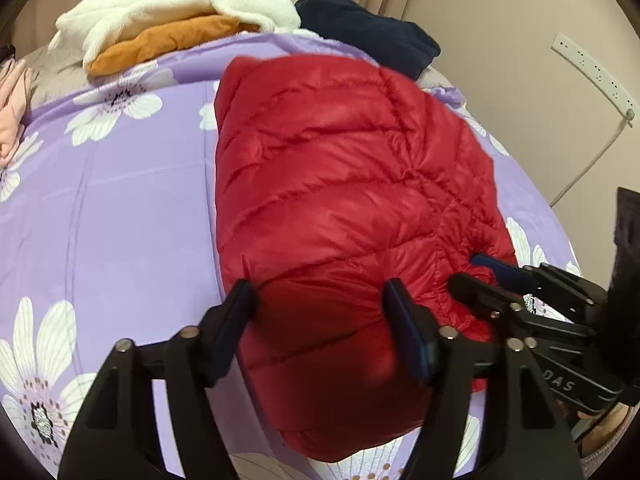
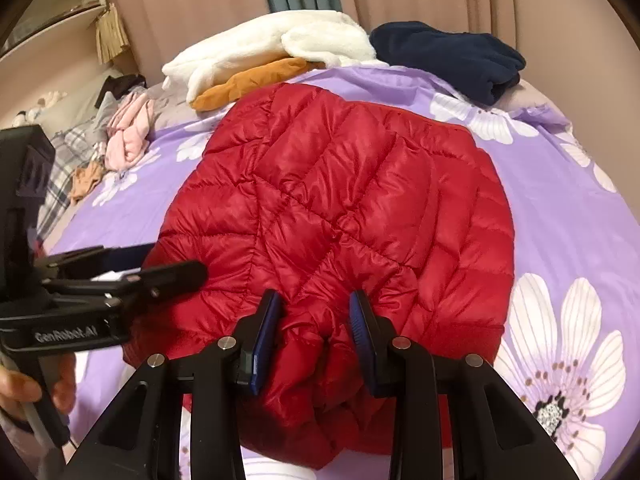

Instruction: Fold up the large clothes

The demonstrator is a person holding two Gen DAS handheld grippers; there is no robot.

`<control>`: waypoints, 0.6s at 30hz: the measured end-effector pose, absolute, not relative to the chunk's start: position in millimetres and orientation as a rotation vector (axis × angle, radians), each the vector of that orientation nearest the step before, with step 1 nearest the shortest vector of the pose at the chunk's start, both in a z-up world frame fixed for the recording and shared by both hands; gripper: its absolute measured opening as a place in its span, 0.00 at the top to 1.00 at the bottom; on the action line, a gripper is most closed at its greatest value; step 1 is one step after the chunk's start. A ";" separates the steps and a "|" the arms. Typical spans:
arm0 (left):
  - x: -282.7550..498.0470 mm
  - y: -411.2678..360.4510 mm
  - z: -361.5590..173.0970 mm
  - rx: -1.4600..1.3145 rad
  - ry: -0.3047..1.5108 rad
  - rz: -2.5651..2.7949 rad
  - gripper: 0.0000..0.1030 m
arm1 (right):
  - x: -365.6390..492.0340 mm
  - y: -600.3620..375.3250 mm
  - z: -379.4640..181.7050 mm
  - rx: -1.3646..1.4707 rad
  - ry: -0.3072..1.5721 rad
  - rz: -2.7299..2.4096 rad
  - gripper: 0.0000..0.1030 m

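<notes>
Padding like this red down jacket (image 2: 344, 216) is feeling light, puffy and slick to us, so we are pinching gathered hem folds rather than smooth panels. Our right gripper (image 2: 316, 312) is clamping bunched fabric at the near edge; our left gripper (image 1: 320, 300) is straddling the neighbouring edge, jaws wide, fabric between them, jacket spreading ahead on the floral bedspread (image 2: 560, 208).

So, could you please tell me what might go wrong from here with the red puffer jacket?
The red jacket is slick and puffy; the bunch between the right gripper may slip out. The left gripper straddles a thick fold and may not pinch it firmly. Released, the fold may spring open.
</notes>
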State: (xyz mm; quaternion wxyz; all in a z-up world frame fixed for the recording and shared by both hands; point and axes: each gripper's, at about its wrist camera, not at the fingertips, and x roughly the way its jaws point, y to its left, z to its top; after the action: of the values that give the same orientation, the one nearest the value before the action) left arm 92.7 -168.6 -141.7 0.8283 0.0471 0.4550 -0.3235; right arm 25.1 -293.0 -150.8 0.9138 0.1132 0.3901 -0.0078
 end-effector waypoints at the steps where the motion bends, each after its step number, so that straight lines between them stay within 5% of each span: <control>1: 92.6 -169.9 -142.3 0.100 0.968 -0.687 0.30 | 24.1 -293.5 -149.6 0.234 0.803 -0.019 0.67; 12: 90.8 -172.8 -141.4 0.115 0.959 -0.683 0.30 | 18.9 -328.0 -113.3 0.342 0.651 -0.049 0.67; 18: 84.7 -182.0 -141.0 0.174 0.935 -0.681 0.26 | 53.3 -332.9 -136.8 0.338 0.730 -0.127 0.67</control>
State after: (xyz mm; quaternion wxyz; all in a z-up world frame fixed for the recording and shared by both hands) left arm 84.7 -182.0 -141.0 0.8338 0.0820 0.4413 -0.3215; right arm 53.3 -332.9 -136.8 0.9183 0.1642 0.3548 -0.0616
